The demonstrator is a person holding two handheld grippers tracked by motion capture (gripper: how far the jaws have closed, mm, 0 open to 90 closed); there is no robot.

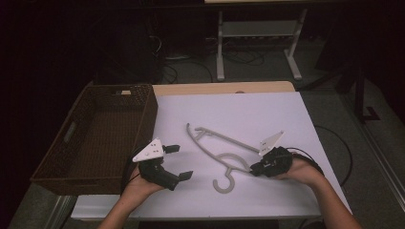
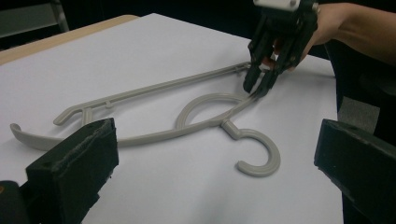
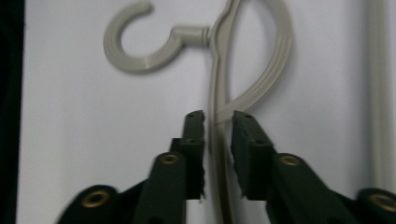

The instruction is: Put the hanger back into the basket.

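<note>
Both forearms are showing bare, no sleeves. The left gripper and right gripper are wearing black bodies, grey three-cornered plates, brass-coloured screws and trailing black cables.

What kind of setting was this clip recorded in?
Most likely a lab or workshop bench set up for recording, not a home. A white table holds just a grey hanger and a brown basket, and beyond it sit a metal frame and loose cables on a dim floor.
</note>
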